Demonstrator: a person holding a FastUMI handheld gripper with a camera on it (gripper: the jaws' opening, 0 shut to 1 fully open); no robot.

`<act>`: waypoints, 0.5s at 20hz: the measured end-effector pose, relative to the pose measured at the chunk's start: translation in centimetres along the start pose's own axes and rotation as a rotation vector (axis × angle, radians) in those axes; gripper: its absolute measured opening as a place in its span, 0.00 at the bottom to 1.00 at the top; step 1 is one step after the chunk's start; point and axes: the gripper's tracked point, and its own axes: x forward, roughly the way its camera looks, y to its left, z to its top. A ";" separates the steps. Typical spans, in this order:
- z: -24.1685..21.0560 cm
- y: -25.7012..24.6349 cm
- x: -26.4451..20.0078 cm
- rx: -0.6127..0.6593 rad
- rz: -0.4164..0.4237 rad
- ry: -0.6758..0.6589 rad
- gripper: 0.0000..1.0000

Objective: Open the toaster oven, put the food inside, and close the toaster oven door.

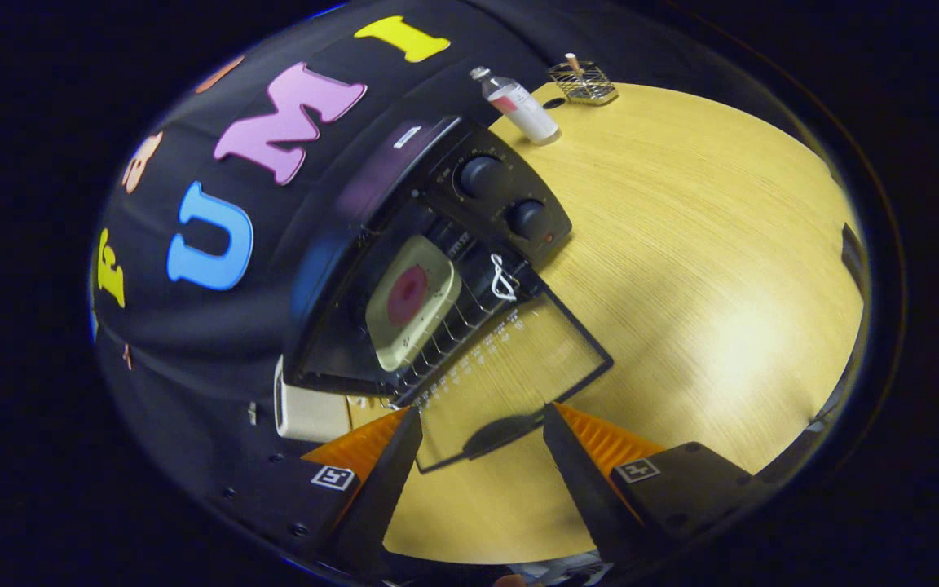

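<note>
Seen along the gripper point(482, 444), tilted view over a pale wooden table point(706, 269). Jaws spread wide apart, holding nothing, with bare table and the front edge of the toaster oven door point(518, 383) between them. Door folded down flat and fully open just ahead of the jaws, glass panel see-through, dark handle point(502, 432) lying right between the fingertips but not gripped. Beyond the door, black toaster oven point(372, 244) with cavity open; inside on the wire rack point(457, 326), a pale rounded-square plate point(414, 302) carrying a round reddish piece of food point(407, 295). Two dark knobs point(502, 196) on the control panel at the far side of the oven. Farther off on the table, well beyond the oven, a white bottle point(518, 104) with a red label, and near it a small wire basket point(584, 81). Beside the oven's near corner, a cream-coloured box-like object point(306, 412), nature unclear.
</note>
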 end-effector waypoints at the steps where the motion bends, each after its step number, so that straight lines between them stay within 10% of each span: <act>1: -0.9 -0.8 -0.2 -0.082 -0.029 0.023 0.98; 10: -5.4 -5.0 2.1 -0.583 -0.203 0.142 0.99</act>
